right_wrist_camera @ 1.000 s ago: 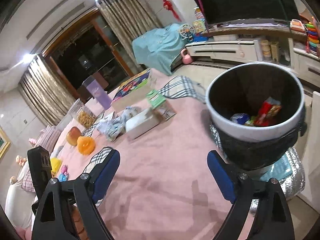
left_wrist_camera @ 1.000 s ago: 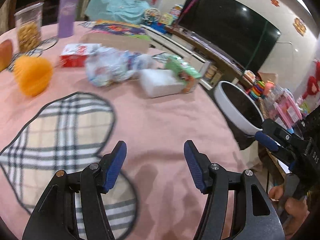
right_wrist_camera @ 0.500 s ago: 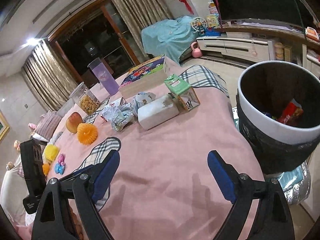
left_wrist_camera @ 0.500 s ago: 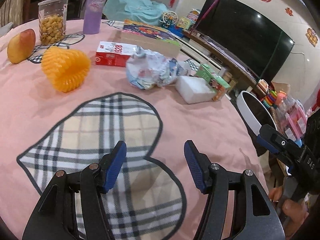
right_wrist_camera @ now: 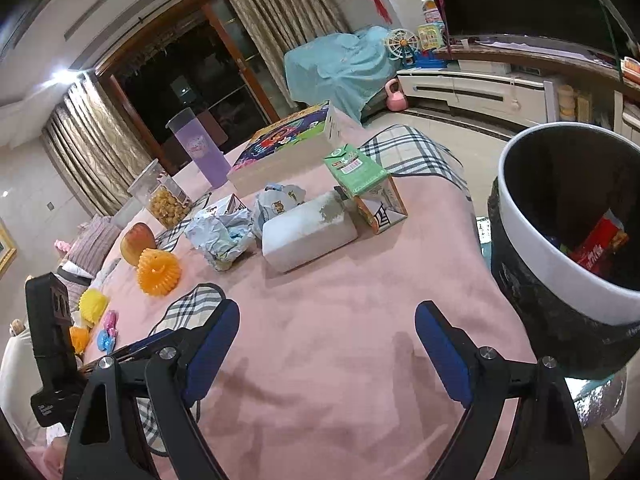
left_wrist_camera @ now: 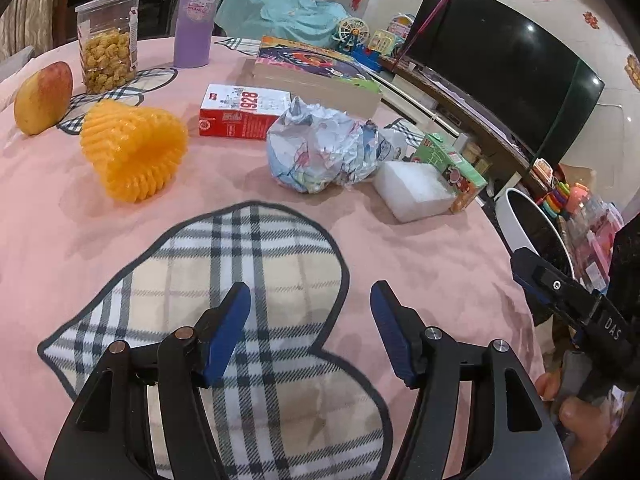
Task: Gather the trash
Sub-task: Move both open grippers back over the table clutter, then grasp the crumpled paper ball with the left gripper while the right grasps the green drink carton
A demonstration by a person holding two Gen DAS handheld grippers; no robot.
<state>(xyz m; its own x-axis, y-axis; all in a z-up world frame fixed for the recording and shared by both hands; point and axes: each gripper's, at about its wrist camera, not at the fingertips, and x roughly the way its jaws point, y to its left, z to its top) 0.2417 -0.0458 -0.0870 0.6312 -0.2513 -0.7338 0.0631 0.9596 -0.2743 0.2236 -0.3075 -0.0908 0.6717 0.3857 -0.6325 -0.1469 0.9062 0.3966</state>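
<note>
Left view: the left tool (left_wrist_camera: 310, 300) hangs empty with jaws apart over the tabletop (left_wrist_camera: 400, 264); the crumpled paper (left_wrist_camera: 320, 152) lies well ahead, so approach low and straddle it.

Right view: the right tool (right_wrist_camera: 326, 330) gapes wide and empty, with the bin (right_wrist_camera: 568, 240) just beside the tabletop edge for the drop.

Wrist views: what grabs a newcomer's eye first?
The crumpled paper wad mid-table on the pink cloth, with the orange foam net to its left in the left wrist view. In the right wrist view, the black-lined bin beside the table edge, red wrapper inside; both grippers hover open and empty.
</note>
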